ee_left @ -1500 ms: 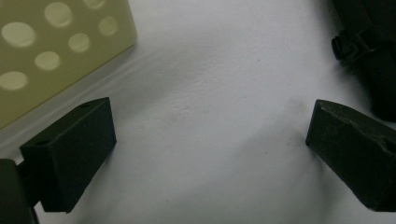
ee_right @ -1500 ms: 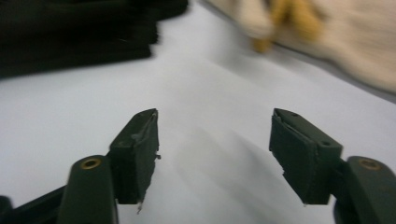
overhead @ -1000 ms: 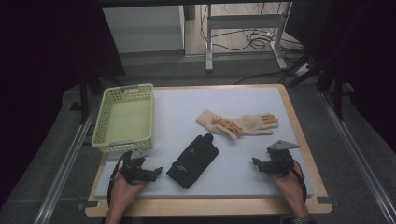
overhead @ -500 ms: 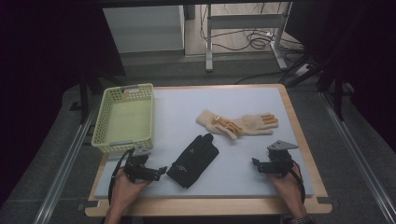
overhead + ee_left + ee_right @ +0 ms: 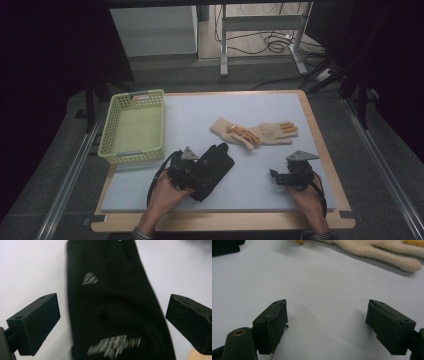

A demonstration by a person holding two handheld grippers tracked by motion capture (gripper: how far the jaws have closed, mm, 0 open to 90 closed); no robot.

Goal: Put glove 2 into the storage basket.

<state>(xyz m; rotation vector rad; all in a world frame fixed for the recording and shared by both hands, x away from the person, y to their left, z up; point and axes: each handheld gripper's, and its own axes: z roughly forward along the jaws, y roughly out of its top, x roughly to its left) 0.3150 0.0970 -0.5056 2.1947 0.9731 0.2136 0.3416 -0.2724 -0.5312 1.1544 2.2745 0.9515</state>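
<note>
A black glove (image 5: 220, 159) with grey print lies at the front middle of the white mat (image 5: 190, 120). My left gripper (image 5: 196, 176) hovers over its near end. In the left gripper view the black glove (image 5: 105, 270) lies under and between the widely spread jaws of the left gripper (image 5: 112, 298); they have just been opening and the pads are clear of it. My right gripper (image 5: 275, 177) rests open at the front right. Bare mat lies between the jaws of the right gripper (image 5: 327, 302). Two cream gloves (image 5: 255, 132) lie crossed beyond it.
A pale green plastic basket (image 5: 107, 145) stands at the left edge of the mat. The wooden table rim (image 5: 320, 150) frames the mat. A fingertip of the cream gloves (image 5: 374, 247) reaches into the top of the right gripper view. Cables lie on the floor behind the table.
My left gripper has moved right from the front left corner onto the near end of the black glove. The right gripper has stayed in place.
</note>
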